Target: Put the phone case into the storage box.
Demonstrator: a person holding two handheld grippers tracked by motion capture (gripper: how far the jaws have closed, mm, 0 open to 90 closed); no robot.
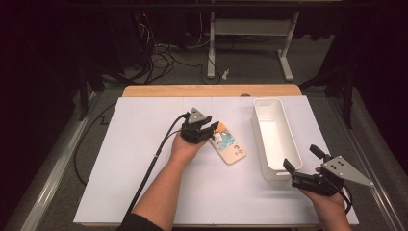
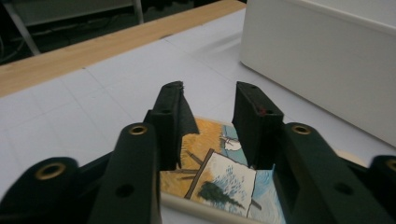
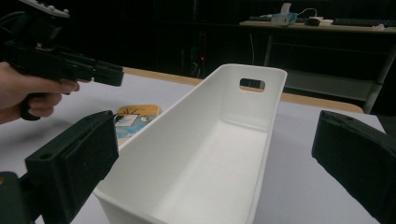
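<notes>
1. Hovering over the near-left end of the phone case [image 1: 228, 146], the left gripper [image 1: 210, 129] has its jaws narrowed to about the case's width; left gripper view shows one jaw at each side of the case's printed face [image 2: 219, 179] (cannot tell if the pads press on it).
2. Phone case lies flat on the white sheet covering the table [image 1: 144, 159], mid-table, just left of the white bin [image 1: 275, 139]; small gap between them. Case has a painted picture, yellow and blue, cream rim.
3. White bin is long, narrow, open-topped, standing upright with its long side running away from the person; handle slot in the far end wall [image 3: 252, 84].
4. Right gripper [image 1: 300, 166] is held at the near right end of the bin, jaws wide apart, nothing between the pads; right gripper view looks straight down the bin's length [image 3: 205, 158], one jaw at each side of the frame.
5. Left hand [image 1: 185, 147] wraps its gripper's body, cable trailing back toward the table's near edge. Right hand [image 1: 329, 199] sits at the table's near right corner.
</notes>
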